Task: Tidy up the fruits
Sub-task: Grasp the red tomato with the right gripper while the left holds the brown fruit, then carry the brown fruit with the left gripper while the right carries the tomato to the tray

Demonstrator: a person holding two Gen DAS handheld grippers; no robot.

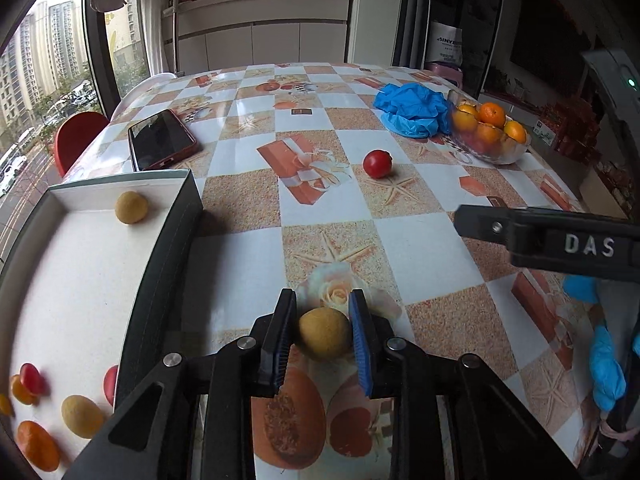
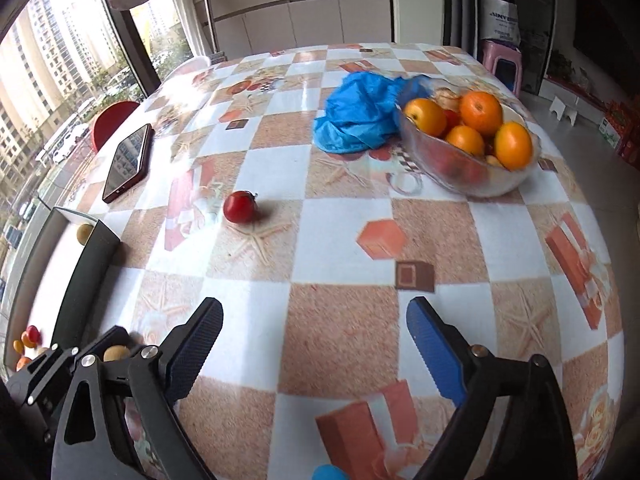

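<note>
Left gripper [image 1: 325, 338] clamped on a tan round fruit [image 1: 324, 337] over the table's [image 1: 400, 236] near edge, white tray [image 1: 80, 280] at its left edge, red tomato [image 1: 377, 163] mid-table, glass bowl of oranges [image 1: 490, 134] at the far right edge

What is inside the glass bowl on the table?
The glass bowl holds several oranges, with something red showing between them. What lies below the oranges is covered and blurred through the glass.

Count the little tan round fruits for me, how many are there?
3. One sits in the left gripper, one at the box's far end, one at its near end. More could hide in the glass bowl.
</note>
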